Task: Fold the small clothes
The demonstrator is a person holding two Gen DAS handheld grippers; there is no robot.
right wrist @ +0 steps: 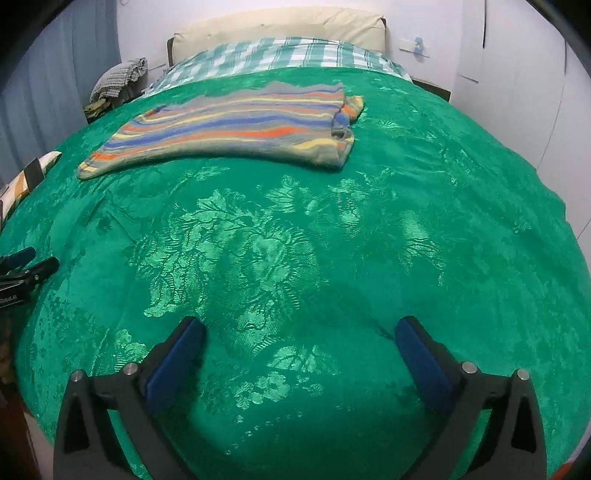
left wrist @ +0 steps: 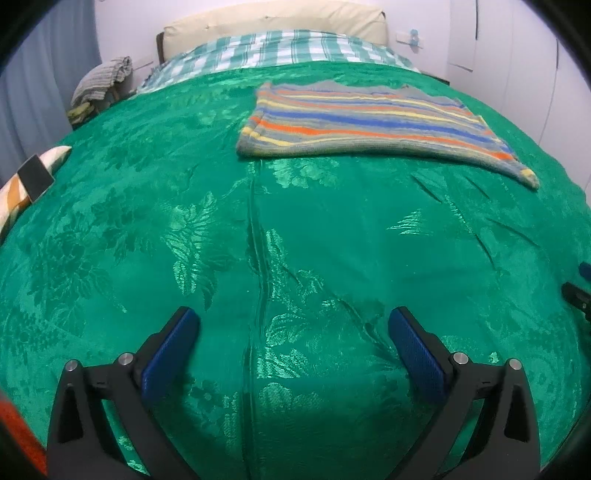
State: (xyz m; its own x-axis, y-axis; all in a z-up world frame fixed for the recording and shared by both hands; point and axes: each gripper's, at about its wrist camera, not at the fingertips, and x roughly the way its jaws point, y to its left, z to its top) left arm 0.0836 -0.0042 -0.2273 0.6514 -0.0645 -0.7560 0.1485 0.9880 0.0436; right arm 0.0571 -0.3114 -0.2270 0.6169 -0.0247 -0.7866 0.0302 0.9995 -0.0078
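A striped knit garment (left wrist: 369, 122) in grey, orange, blue and yellow lies folded flat on the green bedspread (left wrist: 258, 258), far ahead of both grippers. It also shows in the right wrist view (right wrist: 236, 129), with a folded sleeve bunched at its right end. My left gripper (left wrist: 293, 325) is open and empty above the bedspread. My right gripper (right wrist: 299, 332) is open and empty too. The tip of the left gripper shows at the left edge of the right wrist view (right wrist: 29, 269).
A checked green and white sheet (left wrist: 280, 51) and a cream pillow (left wrist: 273, 22) lie at the head of the bed. A pile of grey cloth (left wrist: 103, 81) sits beside the bed at back left. A striped cushion (left wrist: 26, 181) lies at the left edge.
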